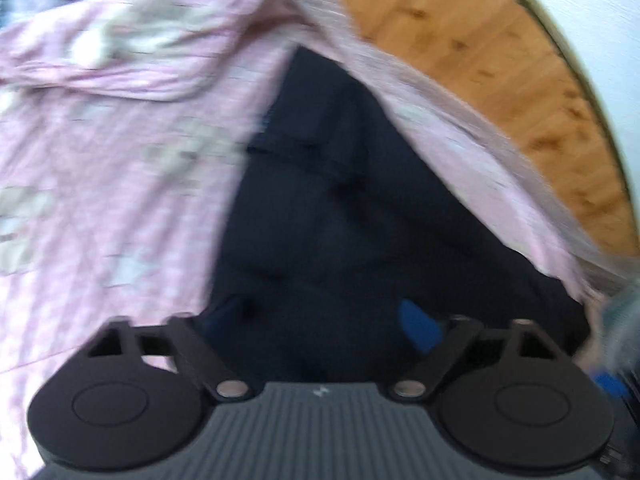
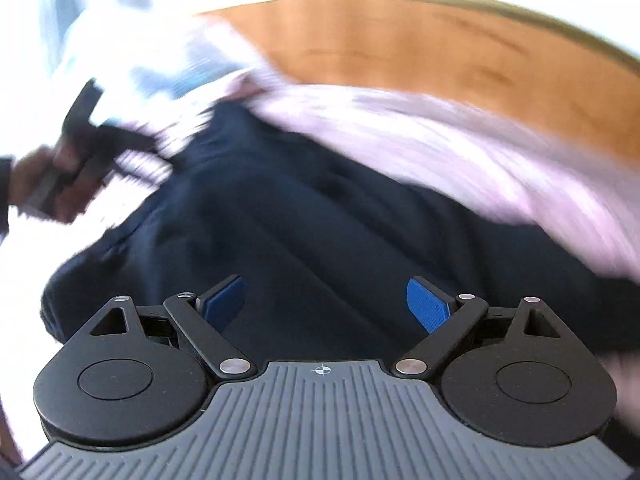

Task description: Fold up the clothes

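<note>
Bare wooden table (image 1: 500, 80) beyond pink shirt (image 1: 120, 140) and dark garment (image 1: 340, 200).

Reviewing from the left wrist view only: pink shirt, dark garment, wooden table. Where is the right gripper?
Observer: The right gripper hovers over the dark garment, with its blue fingers wide apart and gripping nothing.
Operator: Any hand visible?
Observer: Yes, a hand at the right wrist view's left edge holds the left gripper.
Operator: Does that gripper have the shirt?
Observer: Its tip sits at the pink shirt edge, but it is too blurred to confirm a grip.
</note>
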### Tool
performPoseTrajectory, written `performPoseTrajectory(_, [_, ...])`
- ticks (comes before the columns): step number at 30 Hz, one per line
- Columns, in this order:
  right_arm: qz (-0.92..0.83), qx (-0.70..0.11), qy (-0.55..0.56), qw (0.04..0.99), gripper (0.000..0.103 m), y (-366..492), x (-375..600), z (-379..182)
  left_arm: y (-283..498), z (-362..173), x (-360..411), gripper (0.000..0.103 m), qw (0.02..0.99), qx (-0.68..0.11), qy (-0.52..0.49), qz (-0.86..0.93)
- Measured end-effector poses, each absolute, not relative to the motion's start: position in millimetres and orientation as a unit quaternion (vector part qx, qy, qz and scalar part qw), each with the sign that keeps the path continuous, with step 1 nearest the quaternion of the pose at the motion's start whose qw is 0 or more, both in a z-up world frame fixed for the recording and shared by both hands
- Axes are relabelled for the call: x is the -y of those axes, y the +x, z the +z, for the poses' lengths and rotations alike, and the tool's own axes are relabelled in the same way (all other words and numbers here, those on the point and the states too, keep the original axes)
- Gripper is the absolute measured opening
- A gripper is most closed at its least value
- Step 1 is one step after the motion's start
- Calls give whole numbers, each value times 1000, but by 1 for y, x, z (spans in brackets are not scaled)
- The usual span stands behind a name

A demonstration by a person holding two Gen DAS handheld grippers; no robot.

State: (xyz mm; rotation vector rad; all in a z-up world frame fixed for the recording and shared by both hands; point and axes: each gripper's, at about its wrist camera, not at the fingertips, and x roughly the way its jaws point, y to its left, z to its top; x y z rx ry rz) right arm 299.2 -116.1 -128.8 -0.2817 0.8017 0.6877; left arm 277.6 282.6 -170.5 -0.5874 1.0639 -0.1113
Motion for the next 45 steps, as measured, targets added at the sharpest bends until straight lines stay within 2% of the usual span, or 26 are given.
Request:
performPoseTrajectory(1, [348, -374, -156, 845, 90, 309, 91, -135, 277, -170, -282, 1, 818, -497, -282, -67])
performPoseTrajectory(6, [412, -357, -254, 799, 91, 340, -6, -168, 262, -144, -286, 0, 834, -446, -297, -134])
performPoseTrajectory(7, [417, -359, -269, 790, 86, 342, -17, -176, 256, -131, -290, 0, 839, -428, -302, -146])
performPoseTrajectory(9, [418, -376, -296, 772, 52, 348, -31, -187, 245, -108, -303, 0, 851, -396, -310, -152])
performPoseTrajectory(10, [418, -385, -309, 763, 30, 351, -39, -193, 241, -98, -310, 0, 856, -384, -314, -150])
performPoseTrajectory(11, [418, -391, -311, 759, 15, 354, -41, -195, 239, -93, -319, 2, 857, -381, -316, -144])
performPoseTrajectory(12, [418, -390, -305, 762, 10, 355, -39, -192, 239, -95, -326, 4, 856, -387, -317, -130])
performPoseTrajectory(13, [416, -385, -299, 768, 4, 355, -35, -187, 240, -97, -333, 21, 855, -393, -317, -116])
performPoseTrajectory(14, [414, -377, -294, 775, 2, 353, -31, -180, 240, -104, -342, 46, 853, -400, -322, -96])
performPoseTrajectory(16, [407, -350, -271, 799, 0, 341, -20, -155, 237, -123, -351, 66, 841, -413, -343, -67])
performPoseTrajectory(20, [401, -322, -214, 830, 0, 320, 8, -116, 253, -159, -340, 90, 814, -419, -393, -88])
performPoseTrajectory(28, [388, -347, -171, 837, 0, 324, 30, -126, 295, -197, -321, 94, 826, -408, -380, -81])
performPoseTrajectory(29, [386, -347, -175, 836, 0, 323, 32, -127, 301, -198, -321, 84, 822, -412, -384, -88])
performPoseTrajectory(30, [384, -348, -178, 837, 0, 324, 34, -129, 304, -196, -320, 67, 819, -417, -380, -99])
performPoseTrajectory(31, [382, -349, -180, 836, 0, 324, 35, -132, 307, -194, -319, 31, 817, -423, -376, -110])
performPoseTrajectory(32, [382, -350, -183, 836, 0, 323, 36, -134, 309, -188, -317, 20, 818, -432, -365, -111])
performPoseTrajectory(33, [380, -351, -184, 836, 0, 322, 37, -136, 307, -176, -318, 14, 820, -426, -365, -116])
performPoseTrajectory(34, [378, -350, -184, 837, 3, 321, 38, -137, 305, -163, -319, 11, 822, -418, -368, -123])
performPoseTrajectory(36, [377, -343, -191, 839, 22, 317, 40, -138, 294, -116, -328, 9, 834, -376, -375, -148])
performPoseTrajectory(37, [378, -331, -202, 841, 49, 312, 40, -137, 287, -84, -334, 8, 840, -347, -383, -167])
performPoseTrajectory(38, [378, -318, -213, 843, 67, 308, 41, -135, 279, -48, -338, 7, 847, -320, -380, -189])
performPoseTrajectory(39, [379, -306, -226, 844, 71, 303, 42, -134, 266, -11, -339, 7, 861, -292, -362, -208])
performPoseTrajectory(42, [389, -293, -251, 837, 72, 287, 46, -127, 202, 68, -338, 7, 881, -249, -311, -257])
performPoseTrajectory(43, [401, -304, -245, 829, 58, 281, 49, -124, 178, 69, -337, 7, 882, -260, -302, -253])
performPoseTrajectory(44, [413, -316, -239, 820, 38, 274, 53, -121, 154, 68, -335, 7, 882, -272, -294, -248])
performPoseTrajectory(45, [425, -327, -233, 811, 30, 267, 56, -118, 135, 54, -335, 7, 878, -302, -300, -220])
